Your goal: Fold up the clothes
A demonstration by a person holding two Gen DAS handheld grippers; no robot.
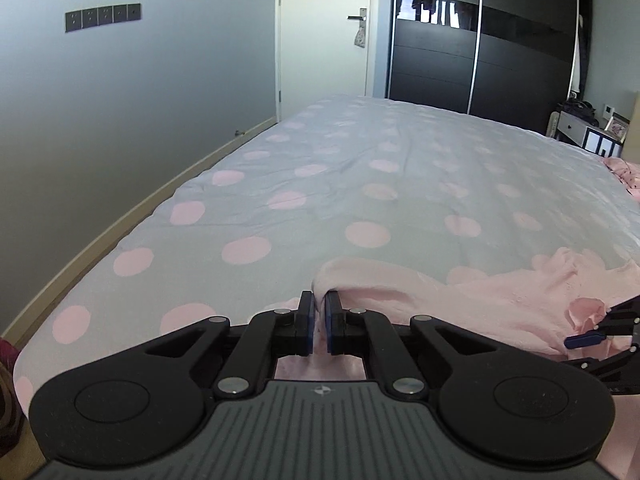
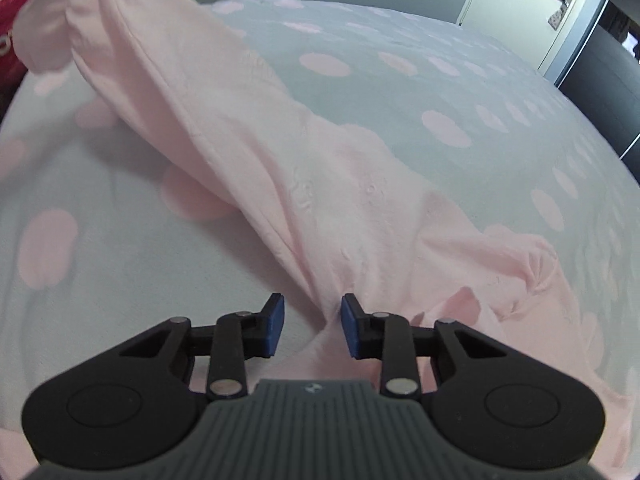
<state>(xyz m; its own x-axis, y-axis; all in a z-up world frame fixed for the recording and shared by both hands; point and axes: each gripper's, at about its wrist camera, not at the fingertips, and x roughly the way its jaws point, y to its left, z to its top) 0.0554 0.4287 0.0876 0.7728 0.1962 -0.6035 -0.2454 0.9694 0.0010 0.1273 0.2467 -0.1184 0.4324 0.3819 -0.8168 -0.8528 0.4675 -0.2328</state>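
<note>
On the dotted bed sheet (image 1: 360, 152), soft pink garment (image 2: 248, 140) lies twisted, ropelike. Left claw (image 1: 319, 316) pinches its bunched fold; right claw (image 2: 312, 324) stands narrowly apart, wrinkled cloth between its pads.

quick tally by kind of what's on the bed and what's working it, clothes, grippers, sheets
pink garment: 1
grippers: 2, the left gripper shut on the garment, the right gripper with jaws apart around a fold
polka-dot bedsheet: 1
total: 4
</note>
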